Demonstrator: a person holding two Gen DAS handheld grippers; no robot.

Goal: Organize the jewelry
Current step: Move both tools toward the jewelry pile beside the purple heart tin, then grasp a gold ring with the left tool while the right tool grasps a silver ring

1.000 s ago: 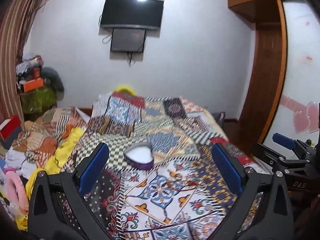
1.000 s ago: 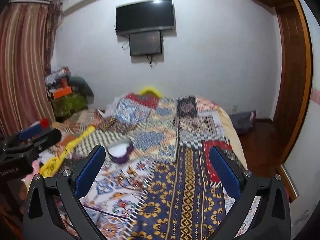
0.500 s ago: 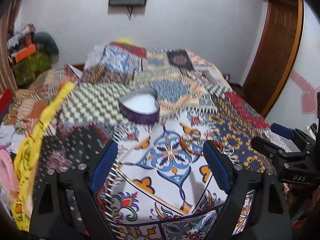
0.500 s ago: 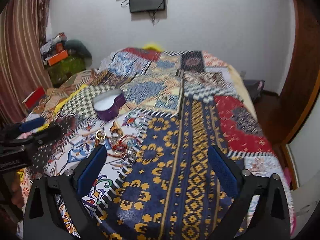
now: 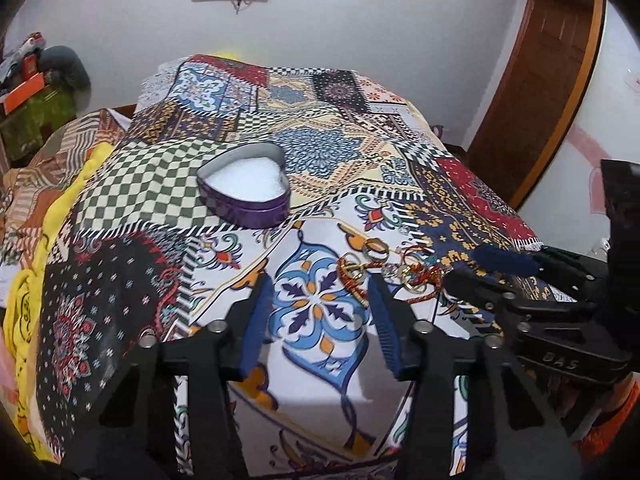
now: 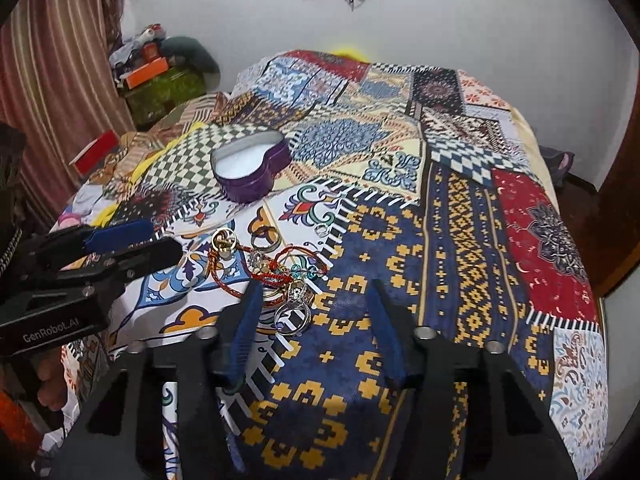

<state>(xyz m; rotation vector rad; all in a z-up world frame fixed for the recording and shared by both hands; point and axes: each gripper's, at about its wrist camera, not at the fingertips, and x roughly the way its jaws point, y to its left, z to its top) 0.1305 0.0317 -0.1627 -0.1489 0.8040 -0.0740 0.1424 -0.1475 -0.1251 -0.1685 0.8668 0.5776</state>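
A pile of jewelry [image 6: 276, 268], with rings, red cord bracelets and beads, lies on the patterned bedspread [image 6: 460, 216]; it also shows in the left wrist view [image 5: 384, 266]. A purple heart-shaped tin [image 5: 246, 190] with a white lining stands open behind it, also in the right wrist view [image 6: 250, 170]. My left gripper [image 5: 320, 312] is open and empty, just left of the pile. My right gripper [image 6: 314, 312] is open and empty, with its left finger [image 6: 246, 320] at the near edge of the pile, beside a silver ring [image 6: 292, 316].
The bed fills both views. Clutter and boxes [image 6: 160, 76] stand at the far left by a striped curtain [image 6: 52, 60]. A wooden door [image 5: 540, 72] is at the right. A yellow cloth [image 5: 52, 240] lies along the bed's left side.
Both grippers have moved down and forward toward the bed and the jewelry pile. Their fingers now stand closer together than before, still open.
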